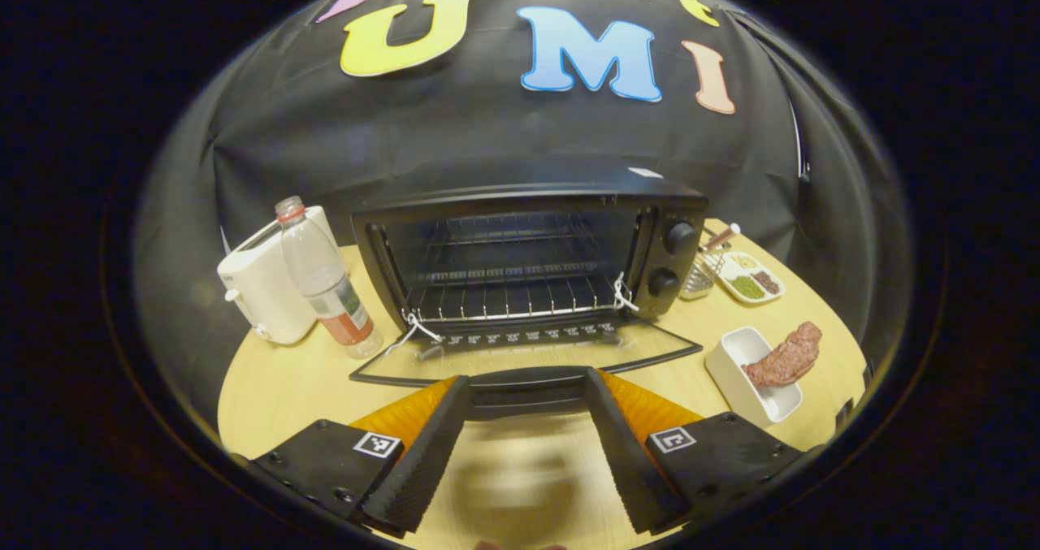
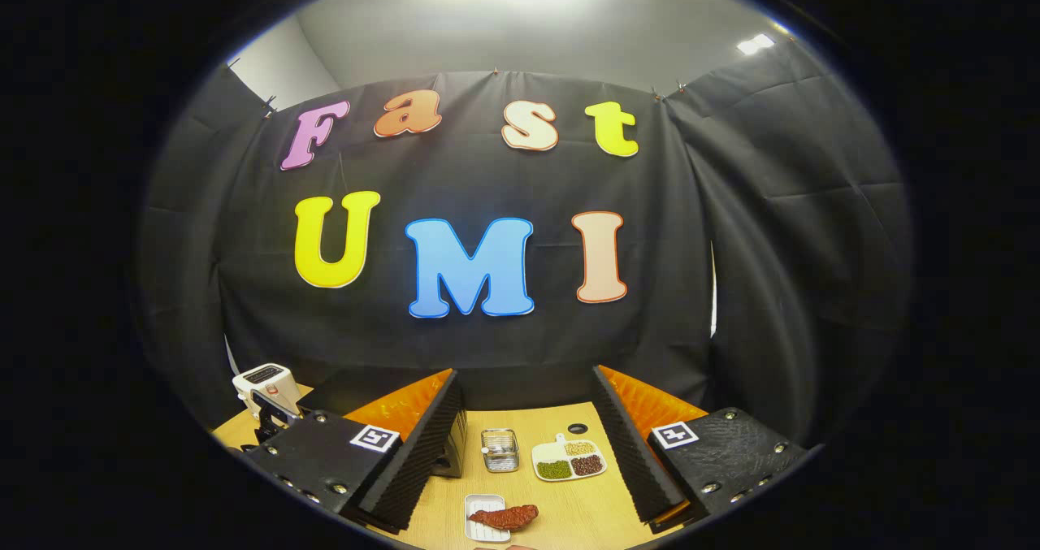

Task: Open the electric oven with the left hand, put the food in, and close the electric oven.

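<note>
Left gripper view: the left hand-held gripper is spread open at the handle of the lowered door of the electric oven on the bench. The food lies across a white dish.

Right gripper view: the right hand-held gripper hangs open and empty above the food.

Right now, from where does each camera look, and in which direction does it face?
Left gripper view: low over the table, facing the open oven; its own open fingers flank the door handle.
Right gripper view: higher, facing the booth wall; its open fingers frame a divided dish.
Both show the meat on its white tray.
</note>
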`<action>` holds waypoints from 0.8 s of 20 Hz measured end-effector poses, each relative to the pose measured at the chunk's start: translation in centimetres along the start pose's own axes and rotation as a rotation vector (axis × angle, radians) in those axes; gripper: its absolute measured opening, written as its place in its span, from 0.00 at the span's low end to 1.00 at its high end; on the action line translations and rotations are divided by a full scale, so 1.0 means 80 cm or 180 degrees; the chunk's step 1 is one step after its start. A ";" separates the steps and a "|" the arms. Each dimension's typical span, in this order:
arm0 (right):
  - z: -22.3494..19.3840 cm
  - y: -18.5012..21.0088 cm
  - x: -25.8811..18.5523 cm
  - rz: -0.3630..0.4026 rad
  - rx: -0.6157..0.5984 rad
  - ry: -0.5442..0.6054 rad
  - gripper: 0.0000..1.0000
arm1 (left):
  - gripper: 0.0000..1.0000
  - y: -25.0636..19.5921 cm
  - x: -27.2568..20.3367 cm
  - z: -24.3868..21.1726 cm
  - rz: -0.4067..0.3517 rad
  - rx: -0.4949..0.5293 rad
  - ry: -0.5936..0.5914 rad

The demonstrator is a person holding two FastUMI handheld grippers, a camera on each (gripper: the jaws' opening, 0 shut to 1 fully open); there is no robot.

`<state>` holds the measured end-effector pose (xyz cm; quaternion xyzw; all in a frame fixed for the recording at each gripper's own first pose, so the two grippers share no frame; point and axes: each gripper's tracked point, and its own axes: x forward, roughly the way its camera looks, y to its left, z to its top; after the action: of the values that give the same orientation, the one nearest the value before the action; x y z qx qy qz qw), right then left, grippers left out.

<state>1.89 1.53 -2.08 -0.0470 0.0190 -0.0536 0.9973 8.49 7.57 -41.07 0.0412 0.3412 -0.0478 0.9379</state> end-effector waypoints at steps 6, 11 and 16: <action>-0.016 -0.001 0.006 0.0045 -0.0040 0.0099 0.97 | 0.99 0.022 -0.024 0.033 0.0111 -0.0089 -0.0182; -0.057 -0.017 0.019 0.0113 0.0077 0.0352 0.97 | 0.95 0.021 -0.102 0.152 0.0162 -0.0183 -0.0838; -0.134 -0.038 0.035 0.0230 0.0273 0.0799 0.97 | 0.99 0.013 -0.196 0.264 0.0227 -0.0285 -0.1501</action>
<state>3.88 -2.76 -12.57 0.0034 0.1429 -0.0239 0.9894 10.07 7.22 -14.79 -0.0007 0.1129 -0.0079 0.9936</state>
